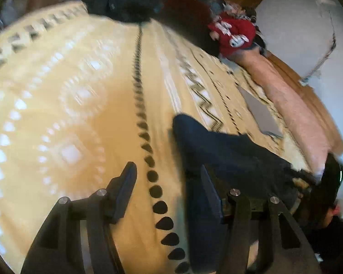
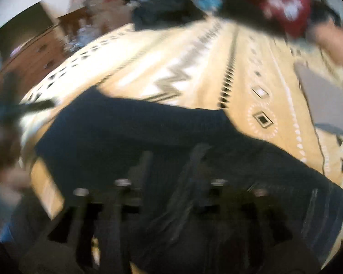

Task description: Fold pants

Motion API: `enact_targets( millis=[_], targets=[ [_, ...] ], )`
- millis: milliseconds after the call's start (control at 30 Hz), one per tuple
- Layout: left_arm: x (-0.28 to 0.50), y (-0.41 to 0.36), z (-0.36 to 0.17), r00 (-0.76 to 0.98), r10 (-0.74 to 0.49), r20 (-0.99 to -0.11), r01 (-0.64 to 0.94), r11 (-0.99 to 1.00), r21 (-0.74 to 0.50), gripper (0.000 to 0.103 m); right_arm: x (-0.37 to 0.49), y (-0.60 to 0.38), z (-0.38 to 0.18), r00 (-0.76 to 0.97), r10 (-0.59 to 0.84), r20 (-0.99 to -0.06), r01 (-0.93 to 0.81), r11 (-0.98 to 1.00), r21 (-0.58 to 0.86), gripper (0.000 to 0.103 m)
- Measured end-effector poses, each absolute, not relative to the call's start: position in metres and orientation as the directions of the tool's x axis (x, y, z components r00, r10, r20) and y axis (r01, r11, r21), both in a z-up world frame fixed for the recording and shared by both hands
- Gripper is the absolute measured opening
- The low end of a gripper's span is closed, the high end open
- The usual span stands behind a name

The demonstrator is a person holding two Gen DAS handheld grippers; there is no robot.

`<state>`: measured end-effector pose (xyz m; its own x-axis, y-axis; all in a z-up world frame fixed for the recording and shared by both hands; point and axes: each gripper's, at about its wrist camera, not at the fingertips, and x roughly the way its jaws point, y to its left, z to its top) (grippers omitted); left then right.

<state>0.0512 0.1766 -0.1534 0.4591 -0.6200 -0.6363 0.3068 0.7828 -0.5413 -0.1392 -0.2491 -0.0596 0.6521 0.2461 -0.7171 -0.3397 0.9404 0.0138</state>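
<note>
While both wrist views were smeared by motion blur, I could still make out the pants [image 1: 228, 157], a dark navy pair lying across the tan patterned bedspread [image 1: 80, 105]. From the left camera they ran from a rounded end near the middle of the bed down toward the lower right, passing beneath the right-hand finger of my left gripper [image 1: 169, 182]. That gripper stood wide apart, its 2 fingers clear of each other, with the line of black teardrop marks on the bedspread showing between them; it had hold of nothing that I could see.

From the right camera the pants [image 2: 148, 125] stretched as 1 broad dark band across the lower half of the view, over the bedspread [image 2: 194, 68] with its zigzag and diamond pattern. My right gripper [image 2: 171, 157] sat directly above that fabric. Its 2 fingers showed a gap between them, but dark fingers against dark cloth, blurred as they were, meant I could not tell whether any fabric was caught.

At the far end of the bed I saw a red garment [image 1: 235, 34] and a heap of dark clothes [image 1: 125, 2]. A flat grey laptop [image 1: 260, 111] lay on the bedspread toward the right edge, well apart from the left gripper.
</note>
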Motion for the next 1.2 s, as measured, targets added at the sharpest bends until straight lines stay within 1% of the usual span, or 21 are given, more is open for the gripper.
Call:
enact_targets(
  millis=[33,67,167,200,233,300,367,433,500,600,733,767,800,833,867,900,933,1000,1033,1100,1200],
  targets=[
    [0.053,0.179,-0.156,0.439,-0.643,-0.628,0.317,0.765,-0.561,0.059,-0.161,-0.228,-0.065,0.68,0.213,-0.701,-0.353,0.934,-0.058,0.083],
    [0.058,0.178,-0.162,0.412,-0.664,-0.625,0.326,0.747,-0.579,0.059,-0.169,-0.222,-0.069,0.694,0.2,-0.691,-0.363,0.927,-0.097,0.086],
    [0.071,0.173,-0.173,0.359,-0.718,-0.596,0.34,0.696,-0.633,0.059,-0.211,-0.162,-0.094,0.729,0.15,-0.668,-0.44,0.85,-0.289,0.083],
    [0.076,0.173,-0.175,0.345,-0.738,-0.58,0.349,0.675,-0.651,0.06,-0.215,-0.151,-0.102,0.731,0.139,-0.668,-0.452,0.832,-0.322,0.081],
    [0.078,0.172,-0.176,0.33,-0.749,-0.575,0.356,0.662,-0.659,0.06,-0.214,-0.14,-0.109,0.72,0.143,-0.679,-0.478,0.812,-0.335,0.074],
    [0.086,0.164,-0.177,0.289,-0.765,-0.575,0.38,0.643,-0.665,0.06,-0.212,-0.119,-0.124,0.721,0.113,-0.683,-0.497,0.772,-0.397,0.066],
    [0.095,0.156,-0.177,0.257,-0.777,-0.575,0.403,0.627,-0.667,0.062,-0.211,-0.107,-0.129,0.735,0.106,-0.67,-0.5,0.752,-0.429,0.066],
    [0.108,0.142,-0.176,0.235,-0.779,-0.581,0.43,0.62,-0.656,0.069,-0.203,-0.096,-0.135,0.755,0.077,-0.651,-0.488,0.729,-0.48,0.066],
    [0.121,0.129,-0.178,0.214,-0.776,-0.593,0.437,0.619,-0.652,0.069,-0.194,-0.087,-0.14,0.759,0.064,-0.648,-0.487,0.717,-0.498,0.068],
    [0.141,0.104,-0.18,0.191,-0.766,-0.614,0.448,0.625,-0.639,0.069,-0.183,-0.077,-0.138,0.769,0.068,-0.635,-0.482,0.715,-0.507,0.067],
    [0.153,0.087,-0.187,0.178,-0.748,-0.639,0.458,0.638,-0.619,0.068,-0.172,-0.076,-0.129,0.762,0.073,-0.643,-0.469,0.747,-0.471,0.066],
    [0.155,0.085,-0.187,0.175,-0.747,-0.642,0.465,0.637,-0.614,0.066,-0.171,-0.076,-0.129,0.759,0.072,-0.647,-0.465,0.755,-0.462,0.066],
    [0.156,0.085,-0.188,0.176,-0.746,-0.642,0.468,0.637,-0.613,0.051,-0.169,-0.075,-0.128,0.753,0.072,-0.654,-0.464,0.763,-0.45,0.064],
    [0.16,0.086,-0.19,0.169,-0.753,-0.636,0.456,0.632,-0.626,0.033,-0.166,-0.077,-0.128,0.744,0.08,-0.663,-0.47,0.768,-0.435,0.057],
    [0.162,0.087,-0.193,0.166,-0.751,-0.639,0.444,0.635,-0.631,0.031,-0.169,-0.076,-0.129,0.736,0.086,-0.672,-0.476,0.771,-0.423,0.054],
    [0.163,0.088,-0.194,0.168,-0.757,-0.631,0.445,0.63,-0.636,0.027,-0.169,-0.074,-0.129,0.729,0.087,-0.679,-0.48,0.772,-0.417,0.045],
    [0.162,0.09,-0.194,0.172,-0.758,-0.629,0.447,0.629,-0.635,0.024,-0.169,-0.07,-0.129,0.723,0.086,-0.686,-0.488,0.766,-0.419,0.032],
    [0.161,0.09,-0.192,0.182,-0.756,-0.629,0.454,0.632,-0.628,0.022,-0.166,-0.067,-0.128,0.705,0.088,-0.704,-0.497,0.769,-0.401,0.022],
    [0.161,0.092,-0.191,0.186,-0.765,-0.616,0.449,0.624,-0.639,0.02,-0.164,-0.066,-0.127,0.69,0.091,-0.718,-0.497,0.781,-0.379,0.018],
    [0.161,0.101,-0.186,0.199,-0.788,-0.583,0.439,0.604,-0.666,0.019,-0.161,-0.065,-0.123,0.661,0.101,-0.743,-0.496,0.802,-0.333,0.015],
    [0.157,0.118,-0.174,0.228,-0.791,-0.567,0.451,0.602,-0.659,0.018,-0.169,-0.056,-0.113,0.671,0.111,-0.733,-0.498,0.8,-0.335,0.014]
  ],
)
